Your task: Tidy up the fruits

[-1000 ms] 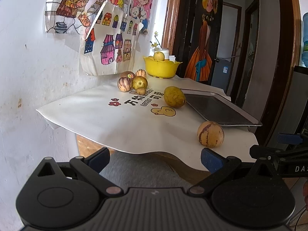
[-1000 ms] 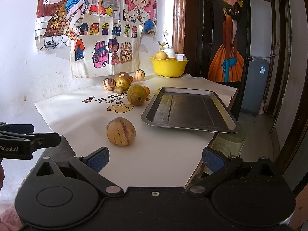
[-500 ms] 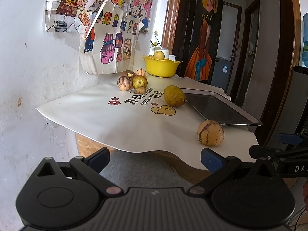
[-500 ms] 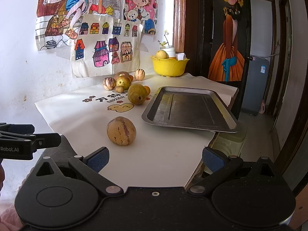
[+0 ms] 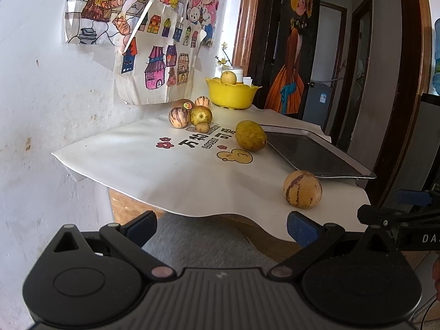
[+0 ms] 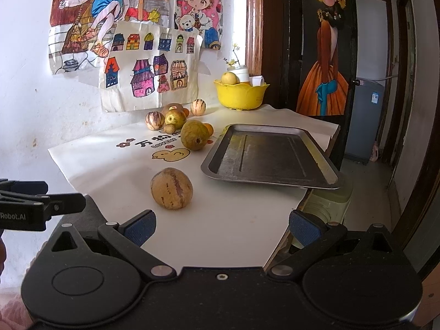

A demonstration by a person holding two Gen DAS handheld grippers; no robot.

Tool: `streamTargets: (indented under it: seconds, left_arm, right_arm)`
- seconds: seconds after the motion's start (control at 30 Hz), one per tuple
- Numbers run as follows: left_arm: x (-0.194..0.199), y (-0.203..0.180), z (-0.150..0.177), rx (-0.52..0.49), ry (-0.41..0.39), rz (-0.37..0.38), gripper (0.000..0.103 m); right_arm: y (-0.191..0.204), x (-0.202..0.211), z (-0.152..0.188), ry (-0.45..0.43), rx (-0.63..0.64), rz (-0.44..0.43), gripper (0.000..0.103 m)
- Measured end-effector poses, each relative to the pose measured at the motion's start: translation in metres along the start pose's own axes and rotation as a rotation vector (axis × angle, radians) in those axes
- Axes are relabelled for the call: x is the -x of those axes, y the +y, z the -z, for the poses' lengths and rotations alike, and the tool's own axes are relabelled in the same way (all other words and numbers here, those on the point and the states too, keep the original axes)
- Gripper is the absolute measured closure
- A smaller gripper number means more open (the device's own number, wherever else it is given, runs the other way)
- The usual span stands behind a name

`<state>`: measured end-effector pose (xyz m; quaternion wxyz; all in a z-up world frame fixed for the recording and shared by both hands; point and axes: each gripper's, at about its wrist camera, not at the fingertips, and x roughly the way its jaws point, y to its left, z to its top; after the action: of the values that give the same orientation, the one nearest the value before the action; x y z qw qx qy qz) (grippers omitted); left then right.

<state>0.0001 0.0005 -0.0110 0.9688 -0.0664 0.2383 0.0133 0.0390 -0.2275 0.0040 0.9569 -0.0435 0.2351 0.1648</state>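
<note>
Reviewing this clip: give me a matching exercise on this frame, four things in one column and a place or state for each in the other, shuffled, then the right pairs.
Things:
1. metal tray
2. yellow bowl
3. striped fruit nearest the grippers
4. right gripper

Places or states:
A. lies alone on the white cloth, left of the tray
B. open, holding nothing
C. holds a pale round fruit, at the far end of the table
D. nothing in it

Pairs: 1-D, 2-C, 3-A, 4-B
</note>
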Motion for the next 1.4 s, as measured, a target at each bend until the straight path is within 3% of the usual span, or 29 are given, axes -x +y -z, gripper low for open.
streamTargets:
  seconds: [0.53, 1.03, 1.4]
  left_arm:
    - [-0.019, 0.009, -0.014, 0.051, 0.031, -0.055, 0.0]
    - [-0.048, 0.018, -0.035, 0.061, 0.026, -0.084, 0.0]
    - [-0.089, 0.026, -0.071, 0.052, 0.05, 0.021, 0.0]
  right_arm:
    - [-0.011, -0.022, 0.003, 0.003, -0.044, -0.008, 0.001]
    - [0.008, -0.056, -0.007, 0.056, 0.005, -0.204, 0.001]
    - [0.022, -0.078, -0.013, 0.063, 0.042, -0.234, 0.008]
